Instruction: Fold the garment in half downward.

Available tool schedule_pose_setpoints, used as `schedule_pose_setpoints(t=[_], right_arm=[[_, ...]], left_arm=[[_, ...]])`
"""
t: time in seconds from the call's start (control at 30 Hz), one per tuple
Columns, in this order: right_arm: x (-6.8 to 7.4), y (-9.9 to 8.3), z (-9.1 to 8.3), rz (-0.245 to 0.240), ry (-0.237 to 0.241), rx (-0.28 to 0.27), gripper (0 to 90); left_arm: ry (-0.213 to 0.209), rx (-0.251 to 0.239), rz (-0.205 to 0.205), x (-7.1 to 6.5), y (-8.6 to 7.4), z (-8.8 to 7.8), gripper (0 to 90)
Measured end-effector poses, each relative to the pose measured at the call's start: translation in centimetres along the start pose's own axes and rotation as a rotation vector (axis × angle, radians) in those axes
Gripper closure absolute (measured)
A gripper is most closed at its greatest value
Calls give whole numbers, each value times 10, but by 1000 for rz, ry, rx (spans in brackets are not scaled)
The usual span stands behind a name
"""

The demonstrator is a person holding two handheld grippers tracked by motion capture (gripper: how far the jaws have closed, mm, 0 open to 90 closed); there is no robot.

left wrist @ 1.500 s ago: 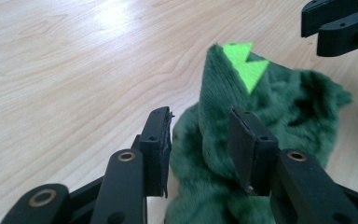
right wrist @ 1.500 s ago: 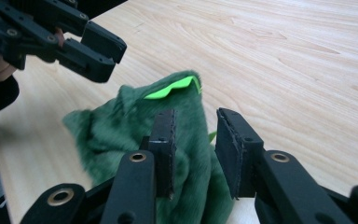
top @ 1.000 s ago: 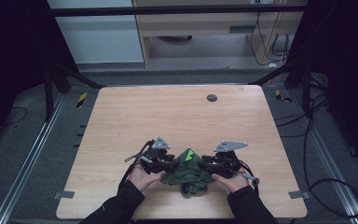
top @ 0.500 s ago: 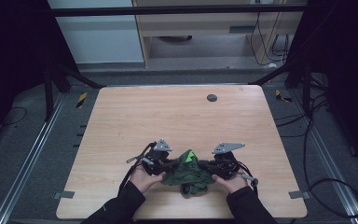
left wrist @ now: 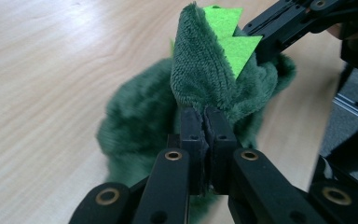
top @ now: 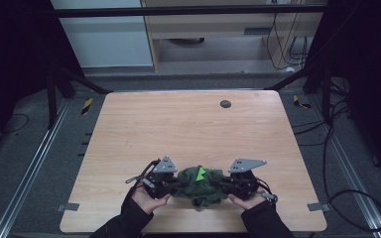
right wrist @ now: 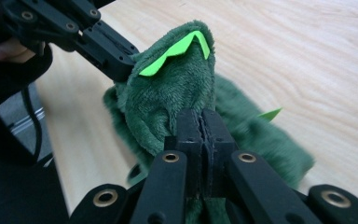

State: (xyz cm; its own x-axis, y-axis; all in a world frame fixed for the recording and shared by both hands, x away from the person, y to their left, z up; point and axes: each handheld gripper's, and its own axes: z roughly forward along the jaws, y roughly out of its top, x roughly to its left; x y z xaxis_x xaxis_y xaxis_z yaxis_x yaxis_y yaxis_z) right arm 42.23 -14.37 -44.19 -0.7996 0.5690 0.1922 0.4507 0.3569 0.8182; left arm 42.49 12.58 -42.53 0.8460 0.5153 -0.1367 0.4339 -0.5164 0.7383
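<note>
Both grippers, left gripper (top: pixel 174 184) and right gripper (top: pixel 226 186), clench the green plush toy (top: pixel 200 184) bunched between them (spikes upward), equally near.

Your right gripper (right wrist: pixel 203 122) is pinching a dark green plush toy (right wrist: pixel 177 105), its two black jaws pressed together on a raised fold of the fur. Bright green felt spikes (right wrist: pixel 179 49) are running along the top of that fold, above the jaws. Beyond the toy, up and to the left of it, your left gripper (right wrist: pixel 121 65) is gripping the far side of the same fold. The rest of the toy is lying slumped on the light wooden table (right wrist: pixel 307 56).
</note>
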Motion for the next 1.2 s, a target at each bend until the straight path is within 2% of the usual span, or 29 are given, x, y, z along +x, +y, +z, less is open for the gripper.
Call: schedule_pose_setpoints(t=[0.07,0.1,0.33,0.47,0.57,0.6,0.7,0.8,0.93,0.97,1.03,1.1,1.13,1.2], right_arm=[[2,-2,-1,1,5,8,867],[4,-4,-2,0,10,11,863],[10,-23,-5,24,35,50,818],[10,-25,-9,40,30,41,810],[9,-23,-10,42,27,30,817],[9,-20,-13,40,22,19,824],[9,-18,-16,43,19,10,831],[6,-14,-22,46,5,-7,845],[3,-9,-24,49,-8,-21,862],[2,-7,-24,47,-12,-25,872],[-1,-4,-22,55,-16,-31,887],[-6,1,-15,72,-21,-37,895],[-8,5,-8,71,-22,-34,896],[-8,8,-2,72,-24,-25,897]], left_arm=[[-4,3,2,-2,-1,0,872],[-11,14,14,-6,-4,1,872],[-42,71,23,-21,-21,14,866],[-40,66,18,-23,-24,13,842],[-37,69,19,-22,-24,9,818],[-33,54,5,-22,-25,4,815],[-26,48,9,-19,-25,-2,817],[-4,22,-13,-10,-22,-13,839],[-3,9,-41,-2,-18,-16,854],[-6,2,-48,-2,-17,-16,856],[-9,6,-37,-3,-17,-18,859],[-14,5,-35,-6,-18,-16,860],[-20,21,-18,-9,-18,-14,859],[-24,21,-14,-12,-18,-13,853]])
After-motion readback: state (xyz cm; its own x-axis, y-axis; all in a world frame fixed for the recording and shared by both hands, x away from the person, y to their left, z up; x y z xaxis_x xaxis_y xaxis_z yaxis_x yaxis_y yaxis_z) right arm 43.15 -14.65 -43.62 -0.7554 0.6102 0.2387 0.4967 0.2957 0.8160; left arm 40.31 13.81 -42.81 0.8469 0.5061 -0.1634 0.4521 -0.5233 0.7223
